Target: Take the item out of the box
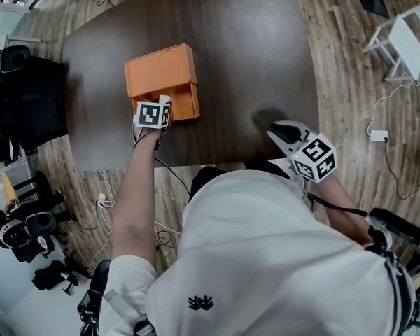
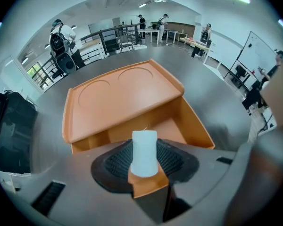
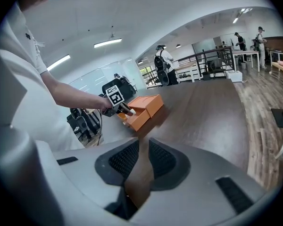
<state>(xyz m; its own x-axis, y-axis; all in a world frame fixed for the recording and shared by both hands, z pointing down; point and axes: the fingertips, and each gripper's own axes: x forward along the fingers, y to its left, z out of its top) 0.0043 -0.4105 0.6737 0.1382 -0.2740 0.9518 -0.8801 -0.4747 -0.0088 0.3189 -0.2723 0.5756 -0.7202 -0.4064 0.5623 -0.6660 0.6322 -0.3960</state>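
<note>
Over open compartment of orange box [image 1: 161,75], mid dark counter [image 1: 259,40]: left gripper [image 2: 145,149] points steeply down, jaws clamped on white item [image 2: 144,157], upright cylinder. Right gripper [image 3: 140,157] well apart near counter edge; jaws narrowly parted, nothing between.

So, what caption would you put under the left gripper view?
Left hand-held gripper holds a white cylinder at the open orange box.
</note>
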